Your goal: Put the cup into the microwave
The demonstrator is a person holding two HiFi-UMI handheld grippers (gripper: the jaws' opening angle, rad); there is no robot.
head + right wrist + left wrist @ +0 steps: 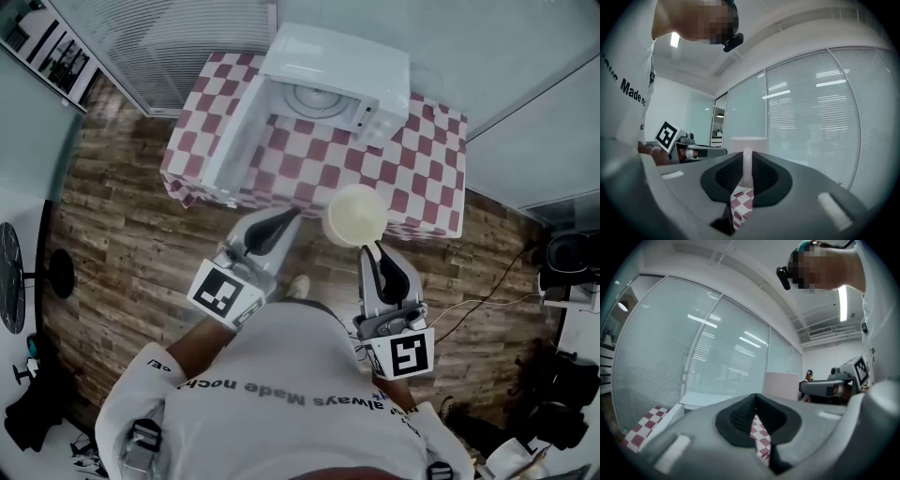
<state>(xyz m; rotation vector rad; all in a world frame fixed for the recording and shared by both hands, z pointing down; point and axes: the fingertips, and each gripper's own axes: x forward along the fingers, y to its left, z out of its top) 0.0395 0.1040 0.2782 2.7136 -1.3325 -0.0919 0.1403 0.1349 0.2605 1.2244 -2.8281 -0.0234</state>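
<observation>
Item, microwave [328,89]: white, standing at the far side of the tabletop [427,159], which is covered with a red-and-white checked cloth; its door [230,141] is swung fully open to the left, and the round turntable [317,98] shows inside the cavity. Item, cup [356,216]: pale cream, upright, mouth upward, held in the air in front of the open microwave and outside it; in the head view it overlaps the near edge of the cloth, though from this steep angle it may hang either over the tabletop or just short of it. Item, right tongs [377,247]: reaching forward from the person's right, clamped on the handle [747,166] of the cup, the handle standing upright between the two dark pads in the right gripper view, with the cup's body just beyond them and checked cloth visible below. Item, left tongs [292,216]: drawn together with nothing between them, the pads meeting at the tip in the left gripper view and only a sliver of checked cloth showing under them; they hang just left of the cup, apart from it, level with the near edge of the tabletop. Item, floor [122,244]: wood planks, surrounding the tabletop. Item, walls: glass panels with blinds [178,37] behind the microwave.
</observation>
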